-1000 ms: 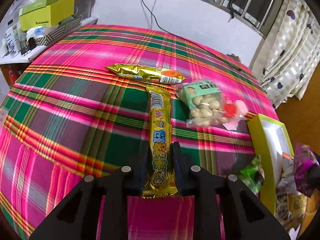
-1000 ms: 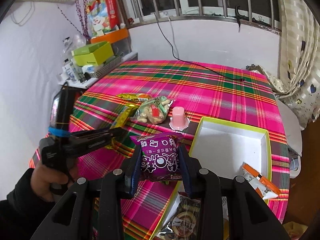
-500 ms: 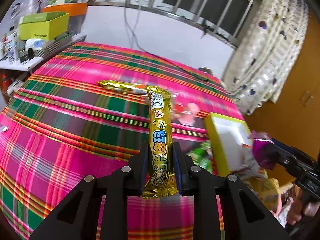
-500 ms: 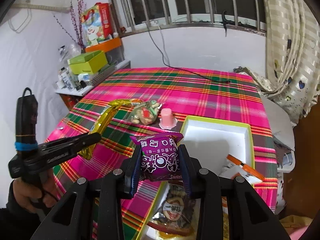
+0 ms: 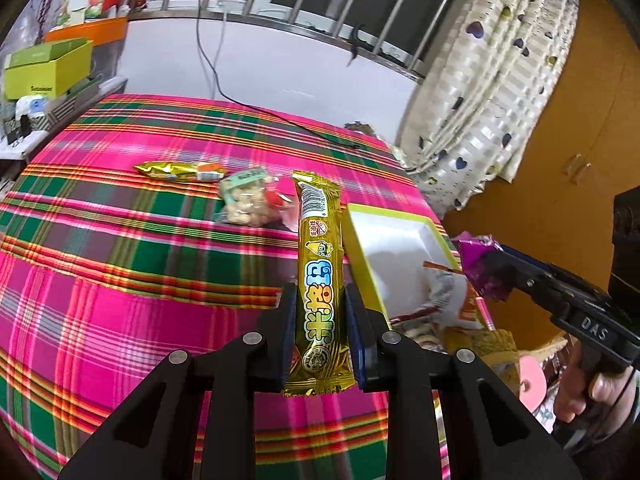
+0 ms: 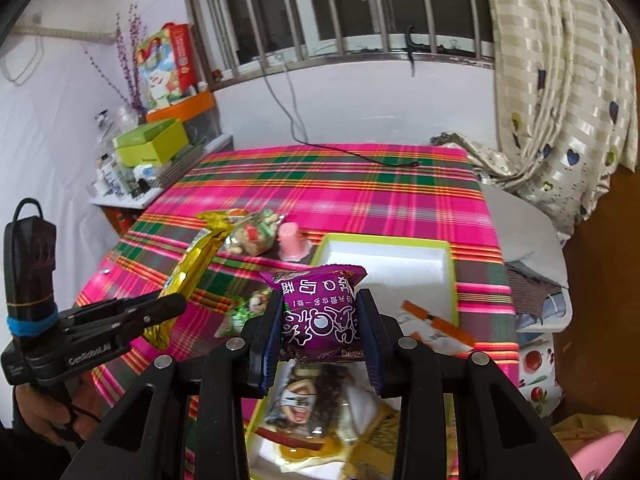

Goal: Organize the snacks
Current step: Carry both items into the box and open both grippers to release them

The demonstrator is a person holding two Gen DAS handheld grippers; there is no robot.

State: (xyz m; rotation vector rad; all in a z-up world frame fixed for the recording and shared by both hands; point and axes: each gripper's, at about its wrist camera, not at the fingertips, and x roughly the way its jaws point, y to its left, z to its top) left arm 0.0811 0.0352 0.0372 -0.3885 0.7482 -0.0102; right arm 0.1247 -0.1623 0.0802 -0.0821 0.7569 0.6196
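Two grippers are each pinching a snack above the pink-and-green plaid tablecloth [image 5: 120, 264].

From the left wrist camera, the left gripper [image 5: 321, 320] is clamped on the lower half of a long gold foil snack bar [image 5: 320, 276], which juts forward clear of the cloth. Just right of it sits a lime-rimmed white cardboard box [image 5: 394, 248]; its far end is bare white, and its near end holds an orange-and-white packet [image 5: 460, 300]. On the cloth lie a second gold wrapper [image 5: 180, 171] and a clear bag of puffed nuggets [image 5: 246, 200].

From the right wrist camera, the right gripper [image 6: 320, 320] is squeezing a purple foil snack pouch [image 6: 320, 312] over the near edge of that box [image 6: 450, 264]. Under the pouch, a second white tray [image 6: 260, 440] holds a dark printed packet [image 6: 308, 400] and yellow wrappers. A pink jelly cup [image 6: 291, 240] stands just beside the box's far left corner.
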